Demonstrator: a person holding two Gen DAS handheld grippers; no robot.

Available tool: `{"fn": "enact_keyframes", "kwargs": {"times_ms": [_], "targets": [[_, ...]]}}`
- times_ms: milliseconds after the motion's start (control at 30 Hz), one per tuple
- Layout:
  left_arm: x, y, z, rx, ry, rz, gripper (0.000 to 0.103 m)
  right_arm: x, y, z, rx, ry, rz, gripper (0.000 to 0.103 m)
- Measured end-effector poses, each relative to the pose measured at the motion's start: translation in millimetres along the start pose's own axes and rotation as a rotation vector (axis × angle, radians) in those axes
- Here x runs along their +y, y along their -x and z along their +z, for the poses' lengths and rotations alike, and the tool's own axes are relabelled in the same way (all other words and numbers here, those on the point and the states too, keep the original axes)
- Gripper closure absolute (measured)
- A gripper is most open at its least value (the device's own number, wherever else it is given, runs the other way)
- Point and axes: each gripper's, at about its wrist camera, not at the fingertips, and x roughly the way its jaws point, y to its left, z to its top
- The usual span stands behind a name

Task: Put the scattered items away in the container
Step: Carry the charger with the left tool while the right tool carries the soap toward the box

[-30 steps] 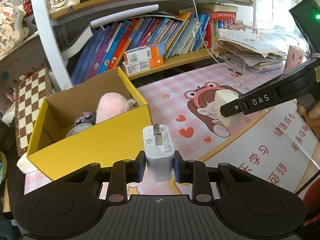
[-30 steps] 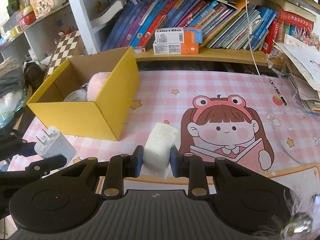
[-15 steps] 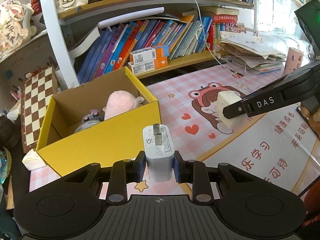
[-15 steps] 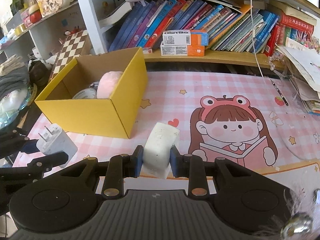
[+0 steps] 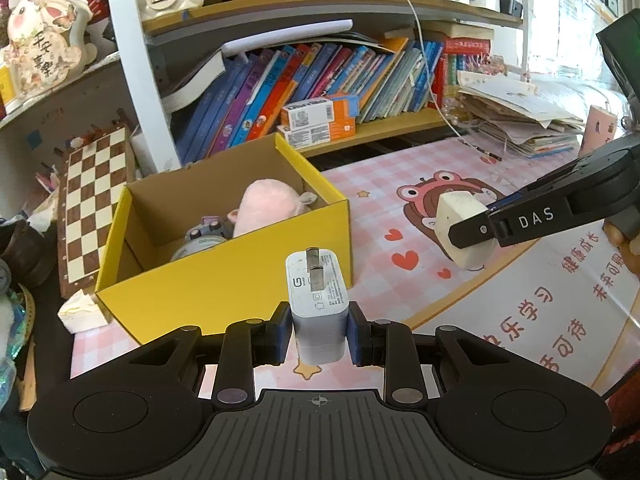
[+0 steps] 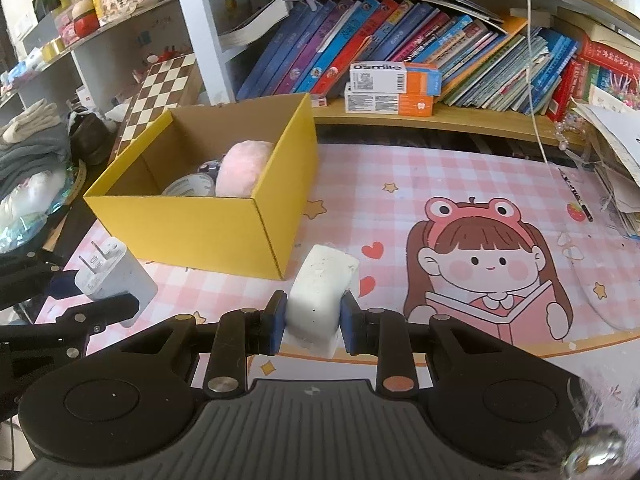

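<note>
The left hand-held gripper (image 5: 319, 334) hovers above the bench (image 5: 500, 312), level with the near wall of the box (image 5: 224, 280), its fingers clamped on the sides of a white charger (image 5: 318, 304). The charger's long axis runs forward along the fingers, its folded prongs on the upper face near the far end, which points toward the box's near right corner. The right hand-held gripper (image 6: 313, 322) hangs just right of that, also off the bench, its fingers closed on a white block (image 6: 322, 290); the block's long axis likewise lies along the fingers and its far end aims at the box's near right corner. In the left view the right hand-held gripper reaches in from the right edge with the block at its tip, well apart from the charger. Compared with a second ago, both have risen and drawn back slightly: the box now shows more of its inside, and the block sits farther right in the left view. Inside the box lie a pink plush (image 6: 242, 168) and a grey round item (image 5: 200, 242), touching each other against the right wall. A chessboard (image 5: 90, 204) leans behind the box.
</note>
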Motion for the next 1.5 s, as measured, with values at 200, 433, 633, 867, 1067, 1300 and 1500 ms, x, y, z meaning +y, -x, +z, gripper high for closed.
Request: {"fn": "enact_keyframes", "kwargs": {"times_ms": [200, 433, 633, 867, 1067, 1300, 1500], "targets": [[8, 0, -1, 0.004, 0.009, 0.004, 0.076, 8, -4, 3, 0.006, 0.014, 0.011, 0.077], [18, 2, -1, -0.003, 0.035, 0.014, 0.076, 16, -6, 10, -0.004, 0.032, 0.022, 0.077], [30, 4, 3, -0.02, 0.056, 0.029, 0.076, 26, -5, 21, -0.019, 0.058, 0.037, 0.077], [43, 6, 9, -0.038, 0.071, 0.041, 0.076, 39, -5, 34, -0.036, 0.098, 0.055, 0.077], [52, 6, 11, -0.049, 0.084, 0.052, 0.076, 49, -7, 43, -0.04, 0.129, 0.069, 0.077], [66, 4, 16, -0.066, 0.096, 0.076, 0.076, 62, -12, 54, -0.051, 0.166, 0.087, 0.077], [77, 0, 23, -0.082, 0.098, 0.094, 0.076, 72, -17, 65, -0.063, 0.192, 0.104, 0.077]]}}
